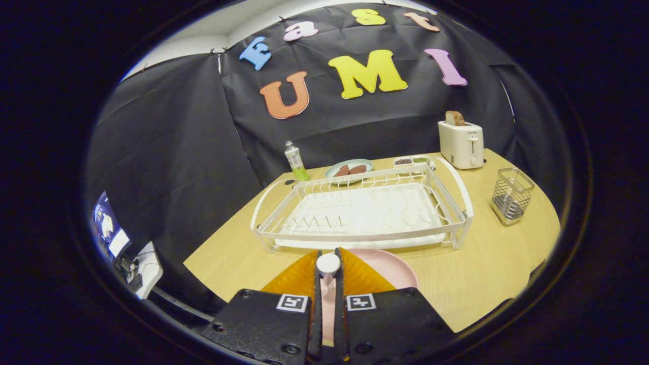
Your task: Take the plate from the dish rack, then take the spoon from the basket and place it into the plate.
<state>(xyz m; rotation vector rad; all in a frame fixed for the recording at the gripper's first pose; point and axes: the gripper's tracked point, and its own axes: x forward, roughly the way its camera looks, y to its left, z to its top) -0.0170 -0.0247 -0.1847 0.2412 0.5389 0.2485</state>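
Currently, one gripper (328, 263) is seen level above the near edge of the table (487, 274), directed forward at the dish rack (362, 213). Its two fingers are closed almost together on one spoon (328, 265), which is clamped between them; both fingers press on it. The long axis of the spoon runs along the fingers, with its rounded end pointing forward, toward the rack. One pink plate (393, 268) lies flat on the table just beneath and beside the fingertips, in front of the rack. One wire basket (512, 195) stands to the right of the rack, well apart from the gripper. Beyond the rack are counted one bottle (295, 161), one dish of food (349, 171), one small tray (411, 161) and one toaster (461, 144) with one slice of bread (455, 118) in it.
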